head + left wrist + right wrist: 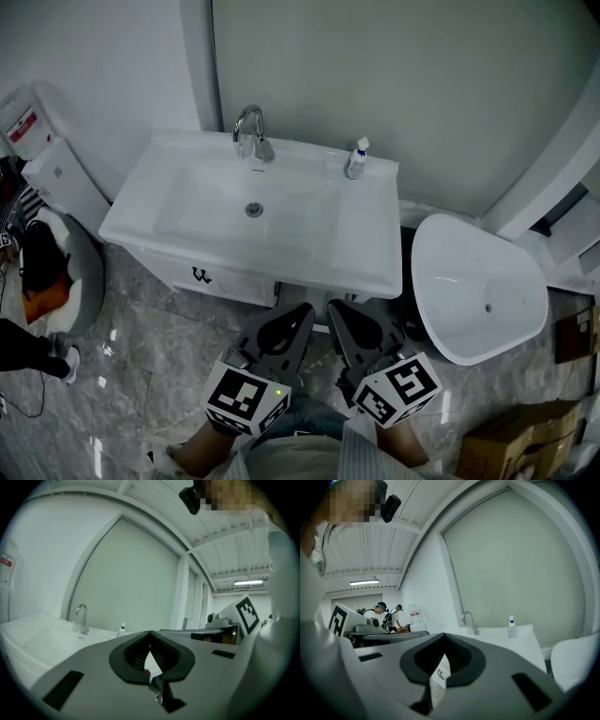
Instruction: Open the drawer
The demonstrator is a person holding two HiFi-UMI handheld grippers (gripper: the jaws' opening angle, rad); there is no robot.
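Clenched shut and empty, the grey left gripper [300, 314] and grey right gripper [336, 311] hang just in front of the white ceramic washbasin cabinet [367, 246]; its white drawer [225, 281], dark-handled, sits closed beneath the basin.

A glossy white basin [131, 211] carried a polished chrome tap [251, 131] and a smooth plastic bottle [356, 159]. The grey, marble-look floor [141, 347] shone with reflections, near a matt brown cardboard box [525, 436].
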